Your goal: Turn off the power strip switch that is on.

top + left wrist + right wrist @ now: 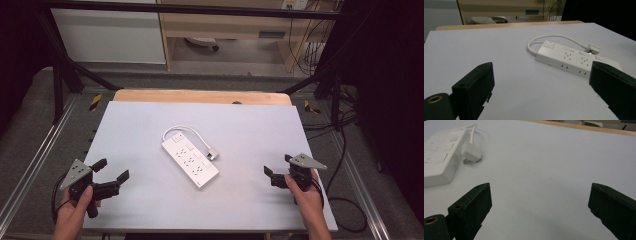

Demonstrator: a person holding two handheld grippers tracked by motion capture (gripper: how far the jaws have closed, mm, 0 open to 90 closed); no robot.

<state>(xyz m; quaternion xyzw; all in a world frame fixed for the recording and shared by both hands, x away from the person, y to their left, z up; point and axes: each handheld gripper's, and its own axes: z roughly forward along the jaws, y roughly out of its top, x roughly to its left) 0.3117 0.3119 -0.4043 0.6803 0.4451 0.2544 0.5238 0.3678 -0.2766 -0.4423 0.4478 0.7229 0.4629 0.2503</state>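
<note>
High view: white power strip [190,162] lies mid-table, its plug [212,154] seemingly touching its side. Left gripper [111,173] and right gripper [278,170] flank it, jaws wide apart, holding nothing.

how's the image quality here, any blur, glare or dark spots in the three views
High view: even, soft light on the table, no glare, the power strip reasonably sharp, corners falling to black. Left gripper view: the near jaws are soft, the power strip sharper, its socket holes readable. Right gripper view: the strip is overexposed and washed out, its plug soft.
</note>
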